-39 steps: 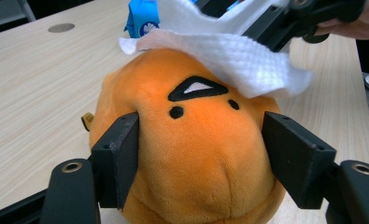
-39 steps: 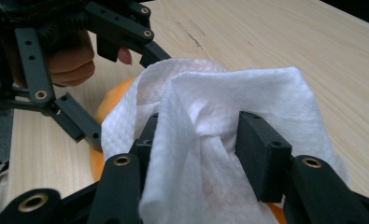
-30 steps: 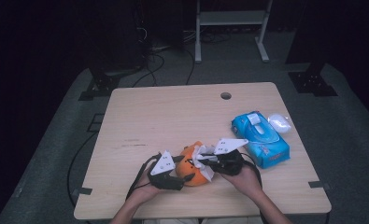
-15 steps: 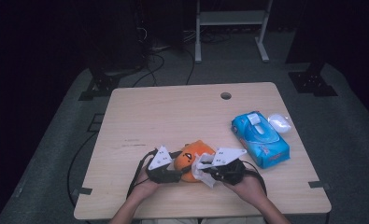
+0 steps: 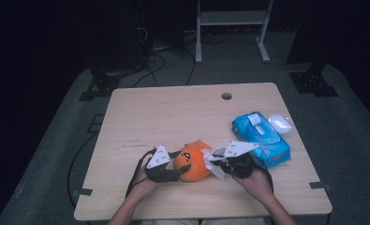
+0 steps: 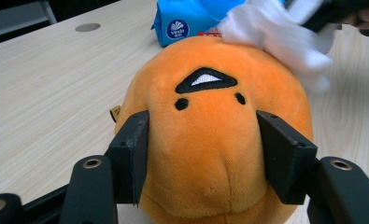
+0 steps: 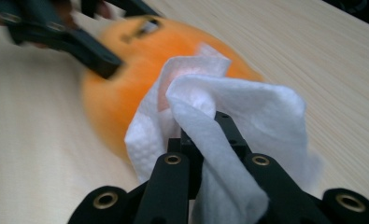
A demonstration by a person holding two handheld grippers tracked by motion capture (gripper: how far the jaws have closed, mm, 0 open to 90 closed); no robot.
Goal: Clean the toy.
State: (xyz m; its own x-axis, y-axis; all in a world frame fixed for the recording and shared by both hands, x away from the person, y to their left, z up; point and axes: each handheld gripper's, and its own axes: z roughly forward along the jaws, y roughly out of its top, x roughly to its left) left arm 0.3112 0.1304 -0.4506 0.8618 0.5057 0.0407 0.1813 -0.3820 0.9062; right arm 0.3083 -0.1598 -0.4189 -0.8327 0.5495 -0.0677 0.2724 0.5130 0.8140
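**Plush clamped left, wipe pressed on it from the right**

Hidden or unclear: in the high view the left gripper has its jaw tips lost behind the orange plush toy, and the right gripper has its jaws buried under the white wipe. Right gripper view is motion-blurred; the plush's face there is smeared and unreadable. Bottom of the plush is cut off in the left gripper view. Print on the blue wipes pack is too small to read from above. The small white object just beside the pack's far right corner can't be identified.

Counts: one plush, one loose wipe, one wipes pack, one white object, two grippers, two hands.

Left gripper: jaws clamped on the plush's two sides, pads pressing into the fabric, face toward the camera. Right gripper: jaws together, pinching the bunched wipe, which lies against the plush.

Plush sits on the wooden table near its front edge, centre, between the two grippers. The pack lies well right of it, near the right gripper.
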